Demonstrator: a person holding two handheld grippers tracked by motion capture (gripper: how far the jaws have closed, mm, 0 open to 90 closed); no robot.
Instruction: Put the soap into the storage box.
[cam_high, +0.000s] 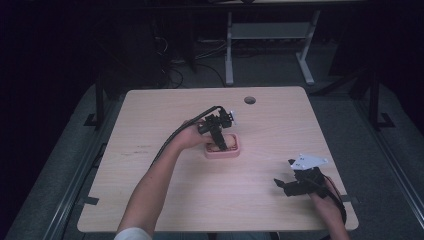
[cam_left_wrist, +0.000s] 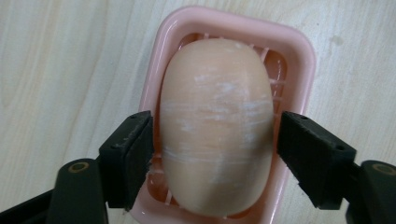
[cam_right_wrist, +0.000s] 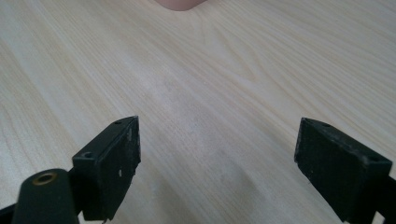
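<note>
Straddling soap (cam_left_wrist: 215, 126), left gripper (cam_left_wrist: 215, 154) jaws

Table (cam_high: 150, 200): 1 soap dish (cam_high: 222, 148) near its centre, 1 bar of soap (cam_left_wrist: 217, 126) lying in the dish. Left gripper (cam_high: 219, 141) directly above the dish, 1 jaw on each side of the soap. Right gripper (cam_high: 295, 185) near the table's front right corner, well apart from the dish. Round hole (cam_high: 249, 100) in the tabletop behind the dish, near the far edge.
</note>
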